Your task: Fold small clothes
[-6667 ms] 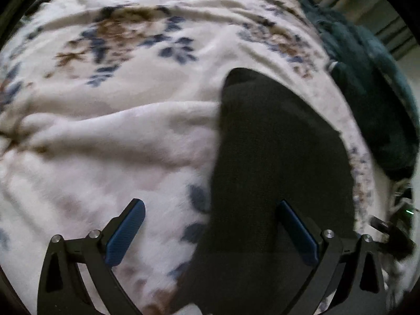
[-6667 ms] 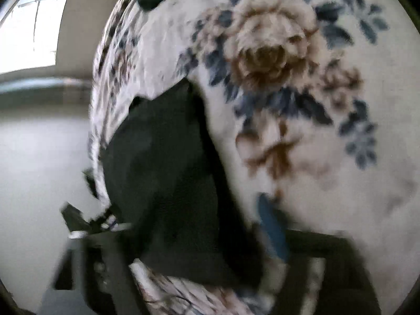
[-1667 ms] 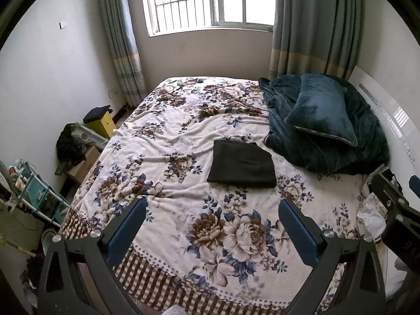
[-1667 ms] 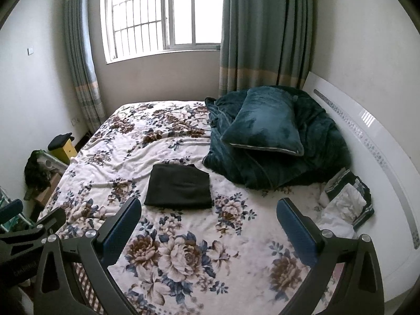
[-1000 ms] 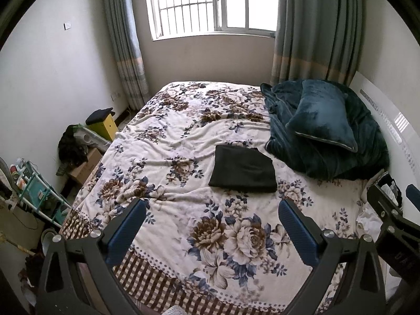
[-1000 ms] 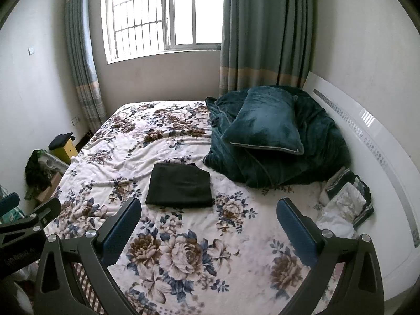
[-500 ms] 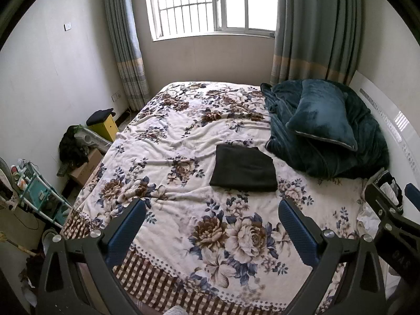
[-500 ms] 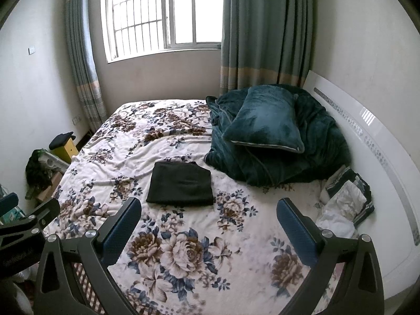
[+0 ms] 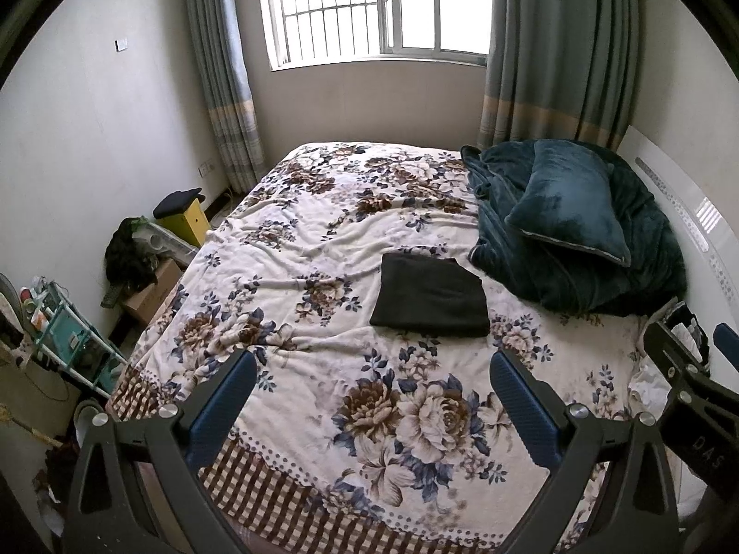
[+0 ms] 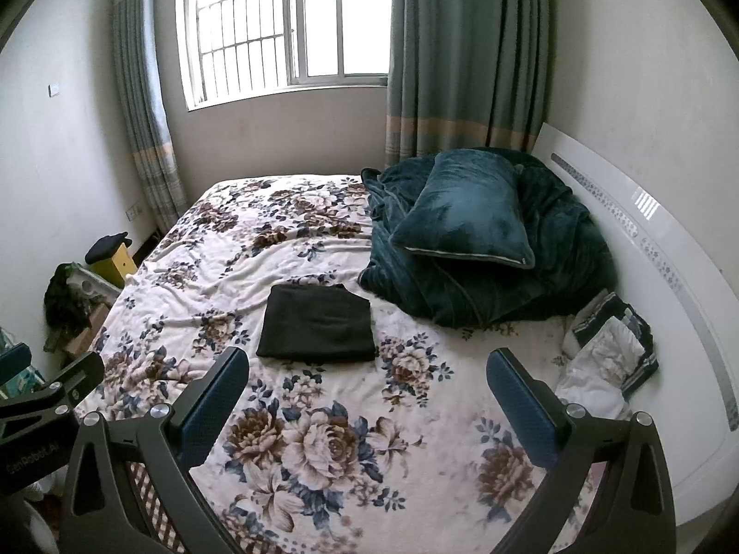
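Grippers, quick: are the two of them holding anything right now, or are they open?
Left gripper: open, holding nothing.
Right gripper: open, holding nothing.

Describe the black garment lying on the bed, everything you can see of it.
The black garment is folded into a flat, roughly rectangular stack, matte and soft-looking like knit cloth, with no print or trim visible. Its edges are fairly neat, and the near edge is straight. It lies near the middle of the floral bedspread, resting on it alone. The dark teal blanket heap is close by, toward the headboard, but a strip of bedspread shows between them. Neither hand-held gripper touches it; what type of garment it is cannot be told.
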A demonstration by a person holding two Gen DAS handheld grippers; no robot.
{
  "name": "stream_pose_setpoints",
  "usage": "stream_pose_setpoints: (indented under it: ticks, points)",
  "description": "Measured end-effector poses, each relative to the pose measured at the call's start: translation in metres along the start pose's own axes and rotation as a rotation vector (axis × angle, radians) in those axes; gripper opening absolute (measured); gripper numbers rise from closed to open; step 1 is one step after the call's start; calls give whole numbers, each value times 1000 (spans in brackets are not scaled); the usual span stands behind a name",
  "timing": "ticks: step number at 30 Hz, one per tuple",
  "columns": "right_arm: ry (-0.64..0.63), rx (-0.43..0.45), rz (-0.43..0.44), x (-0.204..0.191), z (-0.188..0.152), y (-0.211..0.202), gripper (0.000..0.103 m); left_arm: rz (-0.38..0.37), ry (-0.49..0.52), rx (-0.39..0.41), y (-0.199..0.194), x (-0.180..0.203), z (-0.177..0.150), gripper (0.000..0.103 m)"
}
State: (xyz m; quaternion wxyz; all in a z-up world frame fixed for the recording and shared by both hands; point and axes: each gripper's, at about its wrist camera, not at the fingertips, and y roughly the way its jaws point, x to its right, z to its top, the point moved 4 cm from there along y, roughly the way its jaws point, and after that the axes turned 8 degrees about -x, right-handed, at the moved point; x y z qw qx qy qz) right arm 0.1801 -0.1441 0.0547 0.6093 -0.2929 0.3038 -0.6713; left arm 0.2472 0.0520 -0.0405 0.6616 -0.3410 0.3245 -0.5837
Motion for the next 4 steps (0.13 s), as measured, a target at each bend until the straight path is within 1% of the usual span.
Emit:
stream_pose_setpoints:
  ticks: [4]
  points:
    - [-2, 4, 1, 0, -3, -3, 103, 3, -1, 2, -2, -2, 3, 103]
